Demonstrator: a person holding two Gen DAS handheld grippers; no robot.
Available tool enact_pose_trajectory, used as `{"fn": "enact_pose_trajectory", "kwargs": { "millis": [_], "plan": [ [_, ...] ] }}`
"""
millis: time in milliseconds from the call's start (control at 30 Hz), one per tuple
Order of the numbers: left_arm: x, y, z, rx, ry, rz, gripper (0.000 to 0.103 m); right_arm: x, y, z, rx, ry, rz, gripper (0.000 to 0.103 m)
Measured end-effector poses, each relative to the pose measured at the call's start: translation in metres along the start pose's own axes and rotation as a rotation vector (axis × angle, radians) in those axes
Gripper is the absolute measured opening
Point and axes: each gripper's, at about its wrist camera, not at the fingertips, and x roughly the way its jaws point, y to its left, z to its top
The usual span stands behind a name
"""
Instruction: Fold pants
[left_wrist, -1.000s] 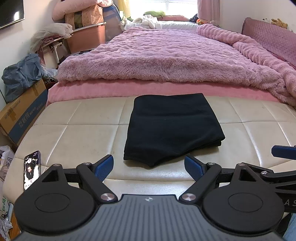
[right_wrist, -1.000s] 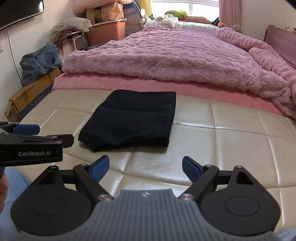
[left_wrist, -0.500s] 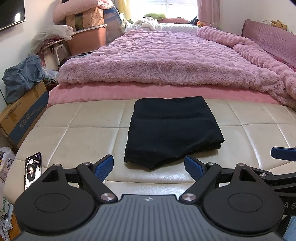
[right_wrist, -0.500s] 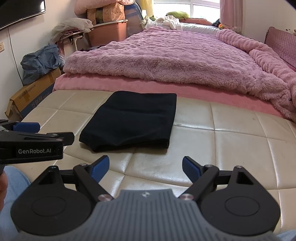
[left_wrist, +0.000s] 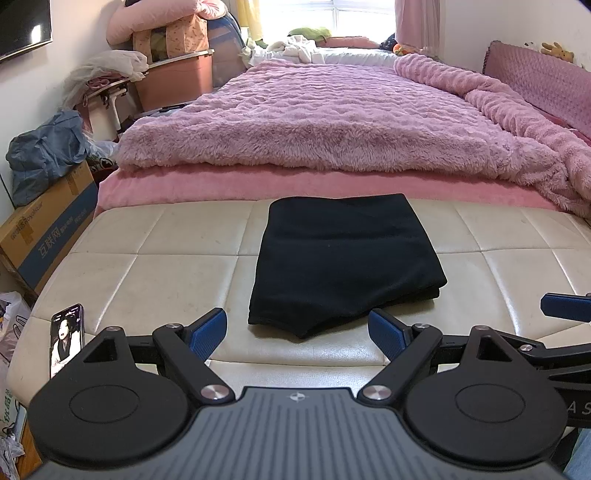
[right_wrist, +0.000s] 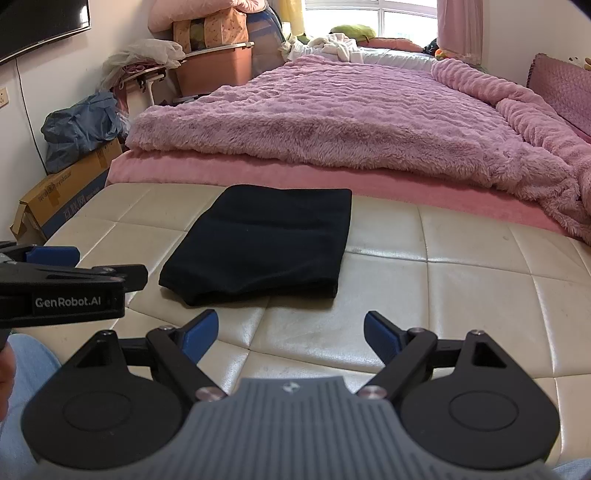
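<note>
The black pants (left_wrist: 343, 258) lie folded in a flat rectangle on the cream tufted bench (left_wrist: 155, 273); they also show in the right wrist view (right_wrist: 262, 243). My left gripper (left_wrist: 297, 330) is open and empty, just in front of the pants' near edge. My right gripper (right_wrist: 290, 332) is open and empty, in front of the pants and to their right. Each gripper shows at the edge of the other's view.
A phone (left_wrist: 66, 334) lies on the bench's near left corner. A bed with a pink fuzzy blanket (left_wrist: 332, 122) stands behind the bench. A cardboard box (left_wrist: 44, 229), bags and a storage bin (left_wrist: 177, 81) crowd the floor at the left.
Both grippers have drawn back slightly from the pants and stay open. The pants have not moved.
</note>
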Motion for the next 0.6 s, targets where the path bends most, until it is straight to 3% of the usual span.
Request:
{"fn": "enact_pose_trajectory", "kwargs": {
  "millis": [600],
  "plan": [
    [-0.002, 0.0003, -0.0003, -0.003, -0.001, 0.0, 0.101, -0.0021, 0.0038, 0.0011, -0.001, -0.005, 0.0, 0.082]
  ]
}}
